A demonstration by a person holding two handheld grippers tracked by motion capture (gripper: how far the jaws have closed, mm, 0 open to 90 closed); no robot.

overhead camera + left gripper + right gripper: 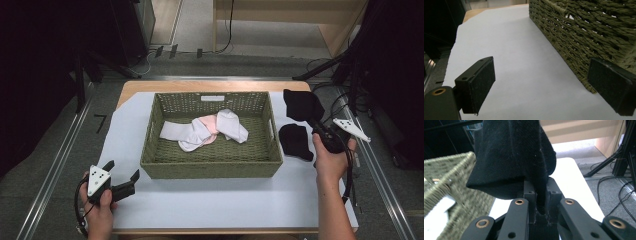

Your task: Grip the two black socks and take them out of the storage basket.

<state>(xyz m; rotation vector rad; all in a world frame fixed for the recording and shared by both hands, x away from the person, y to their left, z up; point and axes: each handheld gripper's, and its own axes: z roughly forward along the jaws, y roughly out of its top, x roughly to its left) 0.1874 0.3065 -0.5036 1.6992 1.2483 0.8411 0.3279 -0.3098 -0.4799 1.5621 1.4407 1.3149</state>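
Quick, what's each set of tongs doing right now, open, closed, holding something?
Left tongs: open, holding nothing, beside the woven basket.
Right tongs: closed on a black sock, lifted off the table.

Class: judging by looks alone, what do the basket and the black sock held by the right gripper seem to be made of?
Basket: woven olive-green cord, perhaps paper rope or seagrass, matte; twisted strands with gaps show in the left gripper view. Black sock: soft knit fabric, likely cotton blend, matte and slightly fuzzy; it drapes in folds from the shut right gripper.
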